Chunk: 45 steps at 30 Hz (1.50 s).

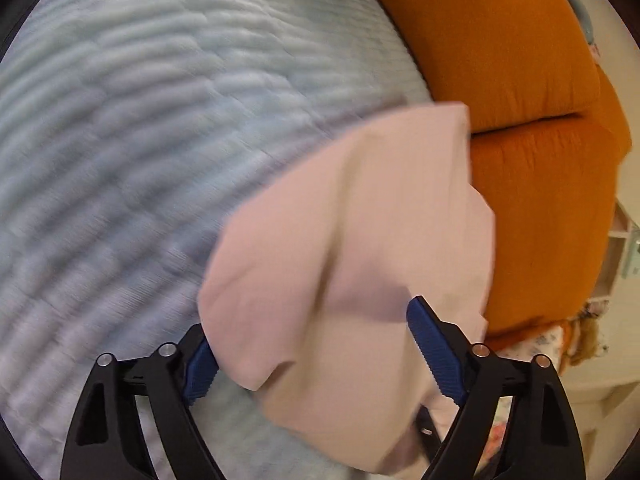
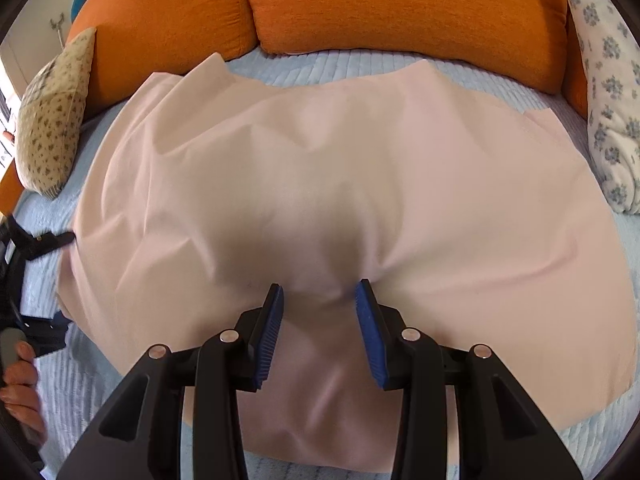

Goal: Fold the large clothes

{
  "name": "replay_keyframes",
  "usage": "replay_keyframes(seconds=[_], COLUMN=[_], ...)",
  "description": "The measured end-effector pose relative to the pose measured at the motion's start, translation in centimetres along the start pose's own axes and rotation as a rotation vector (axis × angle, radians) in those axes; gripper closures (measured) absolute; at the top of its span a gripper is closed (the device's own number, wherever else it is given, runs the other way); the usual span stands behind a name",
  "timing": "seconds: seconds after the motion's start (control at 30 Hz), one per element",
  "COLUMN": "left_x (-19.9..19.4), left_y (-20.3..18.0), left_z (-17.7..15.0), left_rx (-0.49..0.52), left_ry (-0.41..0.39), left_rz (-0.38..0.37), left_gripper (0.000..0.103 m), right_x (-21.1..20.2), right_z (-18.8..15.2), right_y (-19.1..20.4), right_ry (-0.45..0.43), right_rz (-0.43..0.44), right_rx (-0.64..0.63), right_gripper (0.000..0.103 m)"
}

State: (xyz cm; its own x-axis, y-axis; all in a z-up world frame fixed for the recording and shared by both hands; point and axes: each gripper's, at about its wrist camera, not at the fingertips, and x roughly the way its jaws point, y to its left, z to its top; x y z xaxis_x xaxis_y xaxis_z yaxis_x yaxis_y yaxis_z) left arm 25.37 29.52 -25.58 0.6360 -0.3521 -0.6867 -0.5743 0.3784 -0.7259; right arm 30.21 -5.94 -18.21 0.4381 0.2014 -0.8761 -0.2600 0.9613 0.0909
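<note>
My left gripper (image 1: pixel 316 344) stands with its jaws spread wide; a bunched fold of the pale pink sheet (image 1: pixel 360 240) hangs between the blue ribbed pads (image 1: pixel 436 356), draped over the left one, and I cannot tell whether either pad presses on it. This view is blurred. Behind the fold lies the light blue quilted bedspread (image 1: pixel 140 140), with two stacked orange cushions (image 1: pixel 520 80) to the right. In my right wrist view the same sheet (image 2: pixel 320 152) lies spread across most of the bedspread (image 2: pixel 80 380), wrinkled, its far edge close to the orange cushions (image 2: pixel 400 12) along the back. My right gripper (image 2: pixel 320 320) points down onto the near part of the sheet, jaws partly apart, with a raised ridge of fabric gathered between the blue pads (image 2: pixel 370 332); whether they squeeze that ridge I cannot tell. A small beige print pillow (image 2: pixel 56 112) leans at far left and a white pillow with blue flowers (image 2: pixel 608 100) at far right, both beside the sheet. At the left edge a hand (image 2: pixel 20 384) grips the other tool at the sheet's left border
</note>
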Motion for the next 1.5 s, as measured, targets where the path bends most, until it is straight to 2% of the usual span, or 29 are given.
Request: replay_keyframes(seconds=[0.1, 0.17, 0.23, 0.33, 0.47, 0.6, 0.67, 0.73, 0.8, 0.83, 0.87, 0.9, 0.93, 0.97, 1.0, 1.03, 1.07, 1.13, 1.2, 1.27, 1.3, 1.37, 1.43, 1.5], left_x=[0.7, 1.2, 1.3, 1.1, 1.7, 2.3, 1.9, 1.5, 1.0, 0.7, 0.3, 0.0, -0.1, -0.2, -0.2, -0.4, -0.3, -0.1, 0.0, 0.2, 0.3, 0.5, 0.6, 0.1], left_y=[-0.7, -0.1, 0.1, -0.4, -1.3, -1.5, -0.9, -0.2, 0.3, 0.7, 1.0, 1.3, 1.3, 1.4, 1.3, 1.3, 0.9, 0.4, 0.1, -0.1, -0.1, 0.1, -0.2, -1.4], left_z=[-0.5, -0.4, -0.2, -0.2, 0.0, 0.5, 0.8, 1.0, 1.4, 1.4, 1.4, 1.5, 1.4, 1.5, 1.5, 1.3, 1.1, 1.0, 0.9, 1.0, 1.2, 1.5, 1.6, 1.3], left_rx=[0.023, 0.000, 0.020, 0.047, 0.092, 0.089, 0.091, 0.073, 0.056, 0.045, 0.033, 0.016, 0.007, 0.003, 0.013, 0.026, 0.043, 0.065, 0.077, 0.081, 0.085, 0.089, 0.094, 0.155], left_ry=[-0.015, -0.020, -0.014, -0.016, -0.031, -0.020, -0.009, -0.006, 0.006, 0.013, 0.014, 0.008, 0.003, -0.005, -0.010, -0.012, -0.018, -0.025, -0.036, -0.050, -0.059, -0.043, -0.032, -0.045], left_rz=[0.021, 0.003, 0.001, 0.003, 0.018, 0.007, -0.003, -0.008, -0.024, -0.029, -0.032, -0.037, -0.039, -0.032, -0.026, -0.017, -0.003, 0.013, 0.023, 0.024, 0.023, -0.020, -0.031, -0.016], left_gripper=[0.030, 0.047, 0.055, 0.061, 0.064, 0.063, 0.058, 0.048, 0.040, 0.037, 0.034, 0.033, 0.032, 0.031, 0.031, 0.030, 0.028, 0.024, 0.022, 0.026, 0.031, 0.064, 0.072, 0.076], right_x=[-0.1, -1.2, -2.6, -3.7, -4.3, -2.5, -1.9, -3.1, -5.0, -6.1, -6.8, -7.2, -7.6, -7.6, -7.6, -7.5, -7.2, -6.2, -5.7, -5.2, -4.8, -2.7, -0.6, 0.5], right_z=[-0.1, -0.3, -0.5, -0.8, -1.6, -2.6, -3.2, -3.4, -3.5, -3.4, -3.2, -3.0, -2.8, -2.6, -2.4, -2.1, -1.8, -1.4, -1.5, -2.0, -2.2, -2.8, -3.6, -4.4], right_y=[-0.1, -0.8, -1.4, -2.1, -1.4, -0.7, -0.2, 0.5, 1.3, 1.7, 2.0, 2.1, 2.0, 2.0, 2.0, 1.8, 1.7, 1.3, 1.4, 1.9, 2.2, 2.4, 2.5, 2.4], right_ry=[-0.020, -0.060, -0.108, -0.140, -0.190, -0.165, -0.167, -0.220, -0.295, -0.332, -0.349, -0.356, -0.361, -0.355, -0.343, -0.324, -0.302, -0.246, -0.221, -0.225, -0.219, -0.155, -0.097, -0.102], right_rz=[0.004, 0.047, 0.074, 0.091, 0.104, 0.076, 0.044, 0.036, 0.101, 0.132, 0.164, 0.196, 0.219, 0.219, 0.212, 0.176, 0.154, 0.135, 0.124, 0.117, 0.120, 0.110, 0.086, 0.080], right_rx=[-0.004, 0.039, 0.080, 0.132, 0.116, 0.102, 0.082, 0.047, 0.018, 0.005, 0.007, 0.019, 0.041, 0.054, 0.063, 0.080, 0.089, 0.113, 0.114, 0.095, 0.088, 0.102, 0.096, 0.093], right_gripper=[0.064, 0.065, 0.065, 0.056, 0.058, 0.060, 0.060, 0.060, 0.060, 0.056, 0.039, 0.031, 0.031, 0.032, 0.039, 0.066, 0.085, 0.099, 0.101, 0.102, 0.102, 0.102, 0.102, 0.103])
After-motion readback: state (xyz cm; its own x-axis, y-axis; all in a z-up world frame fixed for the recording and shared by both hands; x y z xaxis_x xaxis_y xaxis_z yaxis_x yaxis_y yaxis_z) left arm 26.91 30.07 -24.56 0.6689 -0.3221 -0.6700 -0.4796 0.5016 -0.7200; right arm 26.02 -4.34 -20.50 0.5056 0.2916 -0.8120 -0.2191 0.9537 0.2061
